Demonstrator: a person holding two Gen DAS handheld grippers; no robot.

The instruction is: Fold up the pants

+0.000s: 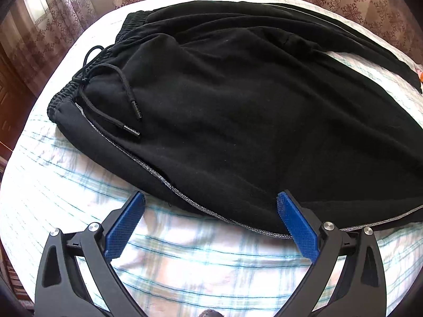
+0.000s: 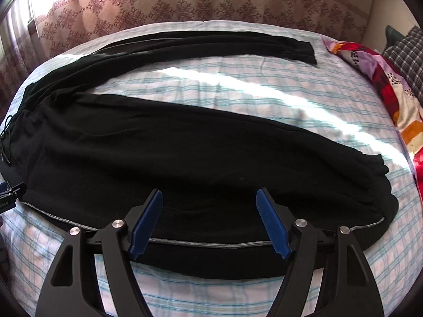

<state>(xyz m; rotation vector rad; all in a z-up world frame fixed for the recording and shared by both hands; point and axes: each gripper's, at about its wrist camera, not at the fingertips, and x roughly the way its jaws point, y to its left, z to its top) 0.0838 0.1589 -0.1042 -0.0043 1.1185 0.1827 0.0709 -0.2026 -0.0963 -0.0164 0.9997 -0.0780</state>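
- My left gripper [image 1: 210,198] is spread wide, holding nothing, over the pants [image 1: 238,111] edge.
- My right gripper [image 2: 208,194] gapes empty above one pant leg on the bed [image 2: 238,89].

Black sweatpants [image 2: 185,145] are lying spread on the plaid bedsheet [image 2: 238,89], legs parted in a V, the sunlit sheet showing between them. The right gripper [image 2: 208,211] is hovering over the near leg's grey-piped side seam [image 2: 211,245], jaws standing apart, nothing pinched. A multicoloured blanket [image 2: 370,79] is lying beyond the cuffs.
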